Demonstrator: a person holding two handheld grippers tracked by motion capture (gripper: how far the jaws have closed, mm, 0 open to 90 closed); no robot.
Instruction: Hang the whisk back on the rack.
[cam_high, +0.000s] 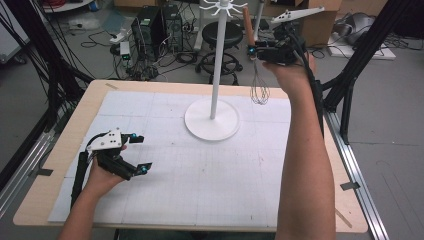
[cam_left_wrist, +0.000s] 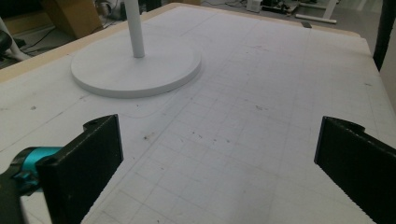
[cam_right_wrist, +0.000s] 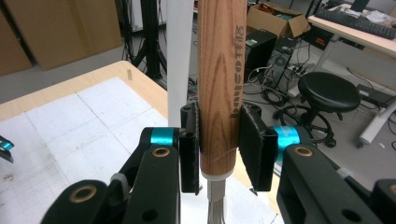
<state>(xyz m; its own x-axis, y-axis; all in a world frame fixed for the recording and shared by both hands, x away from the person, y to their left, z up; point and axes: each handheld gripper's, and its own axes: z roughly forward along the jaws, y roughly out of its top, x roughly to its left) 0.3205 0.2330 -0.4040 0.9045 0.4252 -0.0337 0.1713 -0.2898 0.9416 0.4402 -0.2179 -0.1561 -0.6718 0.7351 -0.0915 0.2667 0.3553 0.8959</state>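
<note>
The right hand-held gripper (cam_high: 256, 51) is clamping tight on the wooden handle of the whisk (cam_high: 259, 89), pads pressing either side near the handle's lower end, wires dangling straight down above the table (cam_high: 60, 145). It's holding the whisk high, just to the three o'clock side of the white stand (cam_high: 214, 75), whose hooked crown sits up at twelve. To do this well, it looks like keeping the handle upright and easing toward a hook without knocking the pole is the trick. Down at eight o'clock, the left hand-held gripper (cam_high: 141, 153) is resting on the table, jaws spread wide, gripping nothing.
</note>
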